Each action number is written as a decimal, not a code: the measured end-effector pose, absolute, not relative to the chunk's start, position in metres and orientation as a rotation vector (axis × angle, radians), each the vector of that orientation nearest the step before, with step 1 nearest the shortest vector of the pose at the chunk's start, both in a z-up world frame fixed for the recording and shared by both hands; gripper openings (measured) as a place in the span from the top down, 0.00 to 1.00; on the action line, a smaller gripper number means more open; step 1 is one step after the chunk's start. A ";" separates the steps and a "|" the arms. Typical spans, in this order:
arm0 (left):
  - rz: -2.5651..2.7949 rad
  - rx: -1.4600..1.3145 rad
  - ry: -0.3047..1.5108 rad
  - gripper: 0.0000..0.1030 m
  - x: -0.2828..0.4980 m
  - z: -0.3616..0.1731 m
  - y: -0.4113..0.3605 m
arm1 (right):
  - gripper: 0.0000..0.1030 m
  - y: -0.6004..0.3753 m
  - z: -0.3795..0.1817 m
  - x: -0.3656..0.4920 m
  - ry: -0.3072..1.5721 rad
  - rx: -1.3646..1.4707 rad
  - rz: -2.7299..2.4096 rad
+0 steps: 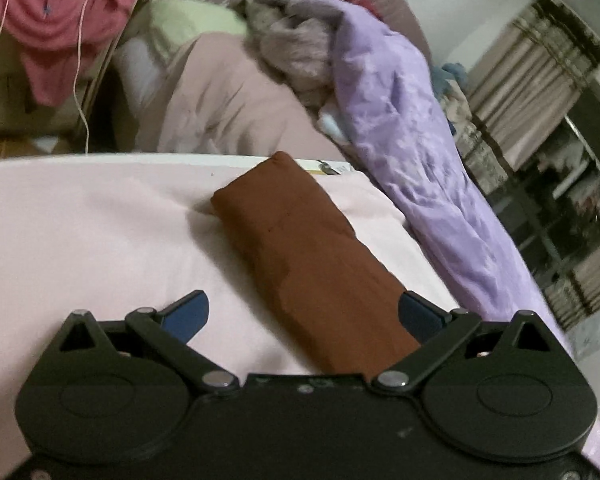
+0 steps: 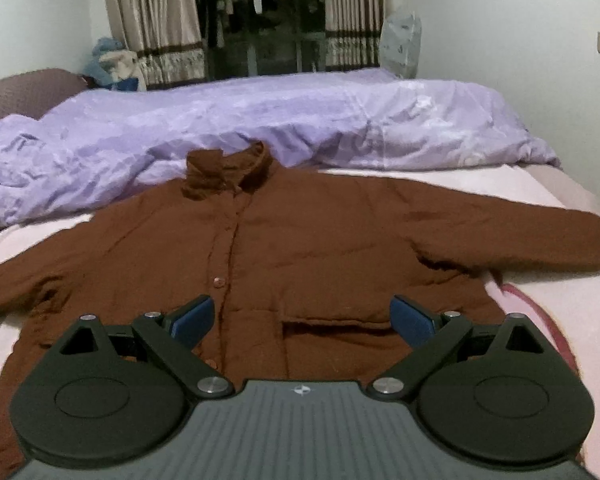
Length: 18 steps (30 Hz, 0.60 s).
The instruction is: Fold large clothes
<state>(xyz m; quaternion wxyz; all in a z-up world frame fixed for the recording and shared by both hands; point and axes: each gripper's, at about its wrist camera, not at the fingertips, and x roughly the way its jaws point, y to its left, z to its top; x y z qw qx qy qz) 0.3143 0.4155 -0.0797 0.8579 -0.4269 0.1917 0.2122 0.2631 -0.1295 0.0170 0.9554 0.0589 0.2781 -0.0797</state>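
Brown button-front jacket (image 2: 284, 240): flat on pink bed sheet (image 2: 560, 320).
Right tongs (image 2: 302, 318): released, above near hem.
Left tongs (image 1: 304, 314): released, straddling sleeve.

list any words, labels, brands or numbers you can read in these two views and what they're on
No text can be read in either view.
Small round emblem on the right gripper body: a symbol, no letters.
Printed strip at the bed's far edge, beyond the brown sleeve: too blurred to read.
Brown shirt: no visible label.
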 end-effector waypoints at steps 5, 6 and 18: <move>0.473 -0.894 0.398 0.24 0.340 -0.090 0.435 | 0.00 -0.125 0.002 0.284 0.617 0.108 -0.153; 0.480 -0.888 0.406 0.30 0.345 -0.090 0.437 | 0.00 -0.123 0.000 0.287 0.624 0.103 -0.148; 0.464 -0.860 0.370 0.88 0.358 -0.079 0.439 | 0.00 -0.115 -0.022 0.306 0.694 0.076 -0.086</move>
